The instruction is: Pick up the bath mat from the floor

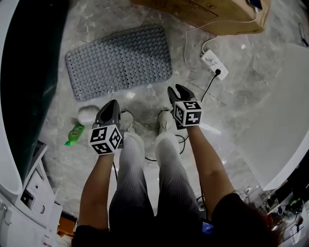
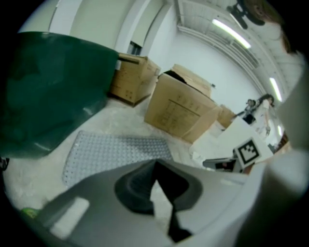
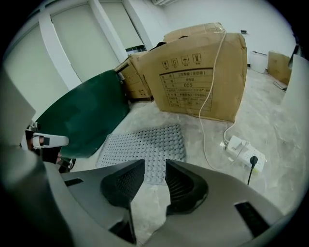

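Note:
The grey studded bath mat (image 1: 118, 60) lies flat on the marble floor, ahead of my feet. It also shows in the left gripper view as the mat (image 2: 116, 152) and in the right gripper view as the mat (image 3: 149, 144). My left gripper (image 1: 112, 103) hangs above the floor short of the mat's near edge; its jaw tips meet, with nothing between them (image 2: 154, 164). My right gripper (image 1: 176, 89) is off the mat's near right corner. It stands open (image 3: 154, 164), only floor and mat showing through the gap. Neither gripper touches the mat.
Cardboard boxes (image 1: 207, 14) stand just behind the mat. A white power strip (image 1: 214, 61) with trailing cables lies to its right. A green bottle (image 1: 75, 135) and a white round object (image 1: 88, 115) lie at the left. A dark green panel (image 1: 29, 72) borders the left side.

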Motion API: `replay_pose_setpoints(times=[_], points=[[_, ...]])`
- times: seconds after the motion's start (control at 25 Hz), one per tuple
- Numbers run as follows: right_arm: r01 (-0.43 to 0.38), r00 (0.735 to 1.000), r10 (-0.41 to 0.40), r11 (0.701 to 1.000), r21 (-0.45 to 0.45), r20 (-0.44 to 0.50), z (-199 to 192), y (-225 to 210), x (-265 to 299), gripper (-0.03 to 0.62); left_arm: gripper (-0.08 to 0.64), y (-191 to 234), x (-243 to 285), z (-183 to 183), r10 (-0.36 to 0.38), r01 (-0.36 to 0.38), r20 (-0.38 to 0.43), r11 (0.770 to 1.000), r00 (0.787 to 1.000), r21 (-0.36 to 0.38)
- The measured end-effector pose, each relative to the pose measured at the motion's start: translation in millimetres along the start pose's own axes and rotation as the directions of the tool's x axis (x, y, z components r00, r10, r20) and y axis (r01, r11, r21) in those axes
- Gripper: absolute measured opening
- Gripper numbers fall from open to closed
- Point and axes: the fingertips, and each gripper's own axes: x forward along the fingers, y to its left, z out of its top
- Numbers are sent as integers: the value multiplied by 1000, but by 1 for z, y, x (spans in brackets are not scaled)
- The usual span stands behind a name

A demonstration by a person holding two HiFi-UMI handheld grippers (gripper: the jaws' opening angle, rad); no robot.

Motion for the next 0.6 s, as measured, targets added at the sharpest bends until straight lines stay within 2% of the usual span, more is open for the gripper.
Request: replay_pose_setpoints(times=[0.2, 0.36, 0.6], points=[[18, 1000, -18, 1000, -8, -23, -25, -27, 43, 126, 6, 21, 29, -35, 12, -11, -27, 999, 1000, 36], [45, 998, -45, 999, -8, -34, -46, -45, 76, 130, 6, 32, 58, -55, 26, -26, -24, 999, 999, 33], [76, 997, -75, 996, 37, -29, -68, -69, 118, 138, 6, 41, 103, -70, 7, -6, -16, 997, 1000, 75]])
